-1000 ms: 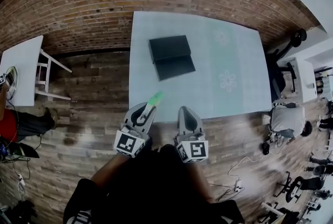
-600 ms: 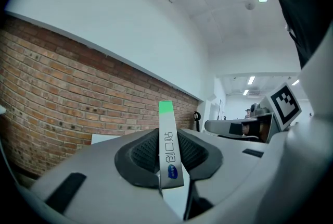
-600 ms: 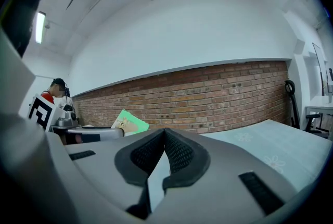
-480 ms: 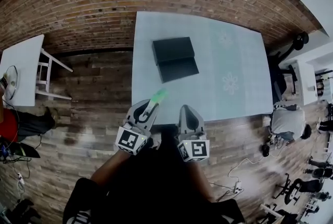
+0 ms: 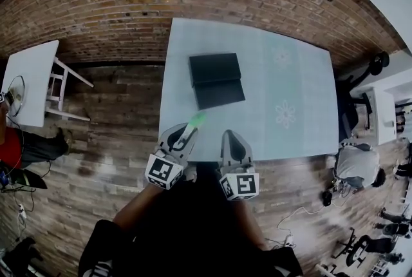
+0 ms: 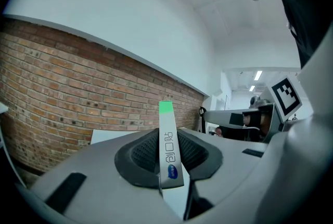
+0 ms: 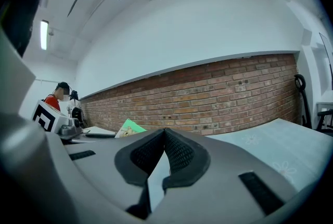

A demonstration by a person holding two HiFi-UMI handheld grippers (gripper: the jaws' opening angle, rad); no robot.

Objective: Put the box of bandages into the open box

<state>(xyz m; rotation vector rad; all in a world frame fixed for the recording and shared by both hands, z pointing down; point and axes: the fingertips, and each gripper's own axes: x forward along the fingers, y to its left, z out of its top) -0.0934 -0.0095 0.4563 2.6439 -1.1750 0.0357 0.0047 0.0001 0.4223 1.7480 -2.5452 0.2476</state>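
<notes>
Standing between left gripper (image 6: 169,151) pads (image 6: 141,152), bandage box (image 6: 167,126)

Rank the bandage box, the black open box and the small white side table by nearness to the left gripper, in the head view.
1. bandage box: held in the left gripper itself.
2. black open box: ahead, on the table.
3. small white side table: far off to the left.

The head view looks steeply down from high over the table (image 5: 290,76), with the brick wall (image 5: 129,5) toward 12 o'clock. Each gripper view sits low, close behind its jaws, facing that wall. The right one apparently catches the box of bandages (image 7: 128,127) at 8 o'clock.
</notes>
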